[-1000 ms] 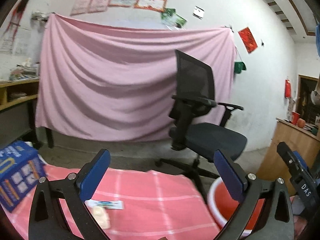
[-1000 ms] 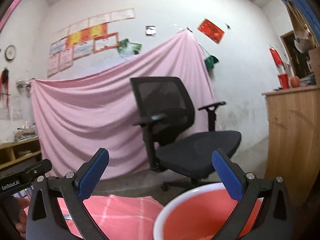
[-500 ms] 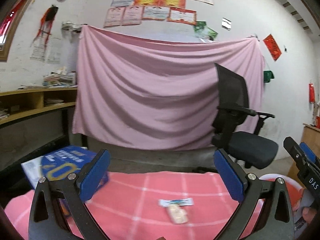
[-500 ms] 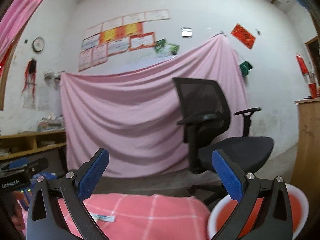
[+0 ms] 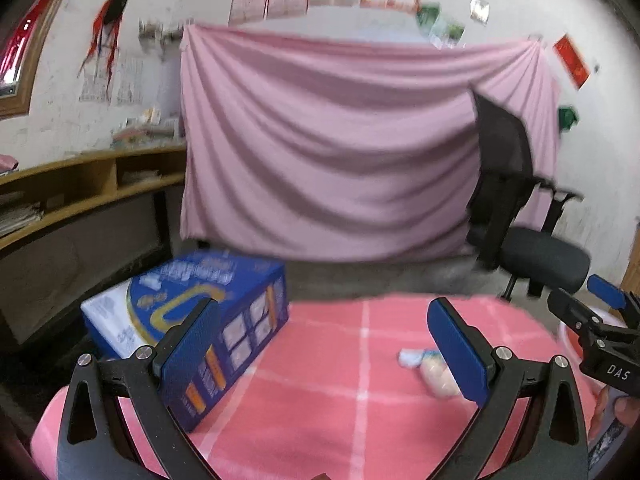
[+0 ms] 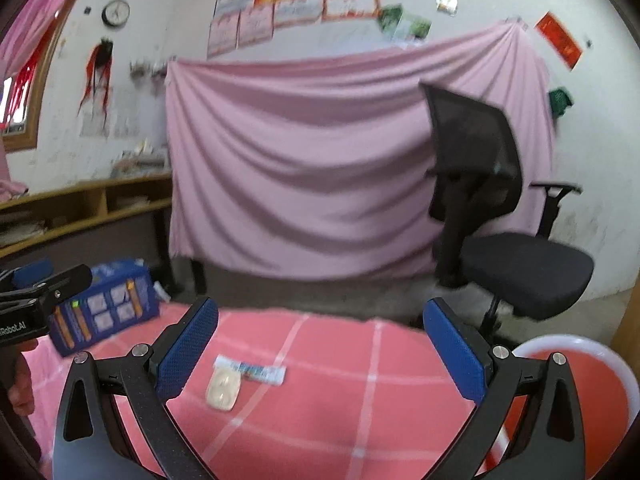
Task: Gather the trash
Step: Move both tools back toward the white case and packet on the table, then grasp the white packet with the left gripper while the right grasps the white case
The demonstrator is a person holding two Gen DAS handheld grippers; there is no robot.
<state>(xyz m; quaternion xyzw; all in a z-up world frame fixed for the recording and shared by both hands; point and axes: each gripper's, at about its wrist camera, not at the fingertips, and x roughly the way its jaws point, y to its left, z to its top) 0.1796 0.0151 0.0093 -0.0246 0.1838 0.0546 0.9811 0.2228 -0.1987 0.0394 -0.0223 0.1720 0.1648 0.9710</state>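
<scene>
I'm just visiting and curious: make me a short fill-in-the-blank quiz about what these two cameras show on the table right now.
1. The tablecloth is pink with ____ lines.
2. The cardboard box at the table's left side is mainly ____.
3. The basin beside the table is red inside with a ____ rim.
4. Both the left gripper and the right gripper are ____, holding nothing.

Missing words: white; blue; white; open
</scene>
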